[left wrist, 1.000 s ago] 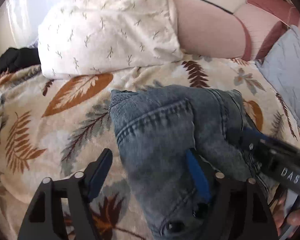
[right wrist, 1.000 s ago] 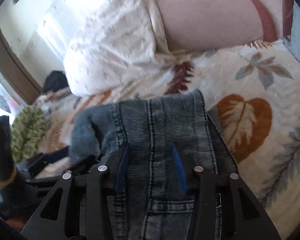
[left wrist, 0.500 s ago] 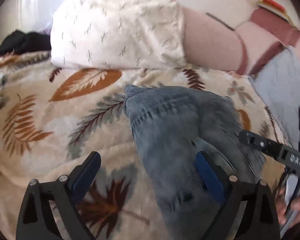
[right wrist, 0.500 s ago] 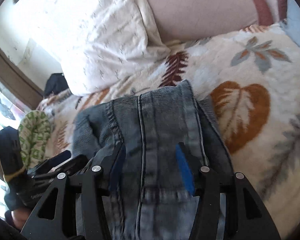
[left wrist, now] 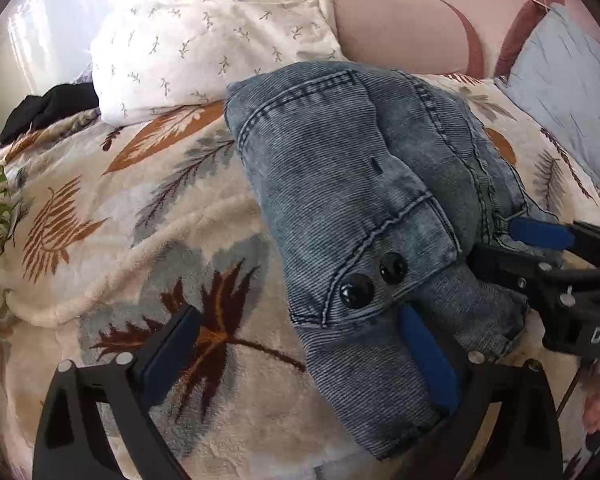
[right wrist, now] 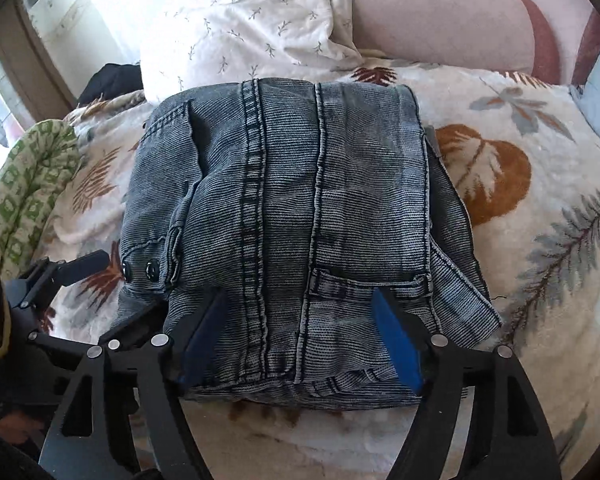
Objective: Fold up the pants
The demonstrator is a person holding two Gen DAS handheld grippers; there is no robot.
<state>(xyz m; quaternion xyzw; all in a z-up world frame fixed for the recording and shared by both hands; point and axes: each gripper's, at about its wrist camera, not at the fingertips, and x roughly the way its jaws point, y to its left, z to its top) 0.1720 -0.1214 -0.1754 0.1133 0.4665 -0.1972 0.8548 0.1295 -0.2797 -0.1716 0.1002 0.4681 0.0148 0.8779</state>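
Note:
The blue denim pants lie folded into a thick square bundle on the leaf-print blanket. My right gripper sits at the bundle's near edge. Its jaws are opening, and the denim lies flat between the blue pads without being pinched. In the left wrist view the pants show two black buttons. My left gripper is opening wide at their near left corner, one finger over the blanket and the other over the denim. The right gripper shows at the bundle's right side.
A white leaf-print pillow and a pink padded headboard lie behind the pants. A pale blue pillow is at the right. A green patterned cloth and a black garment lie at the left.
Both grippers' jaws have spread and let go of the denim. Both have drawn back toward the near edge, and the folded pants now rest on the blanket.

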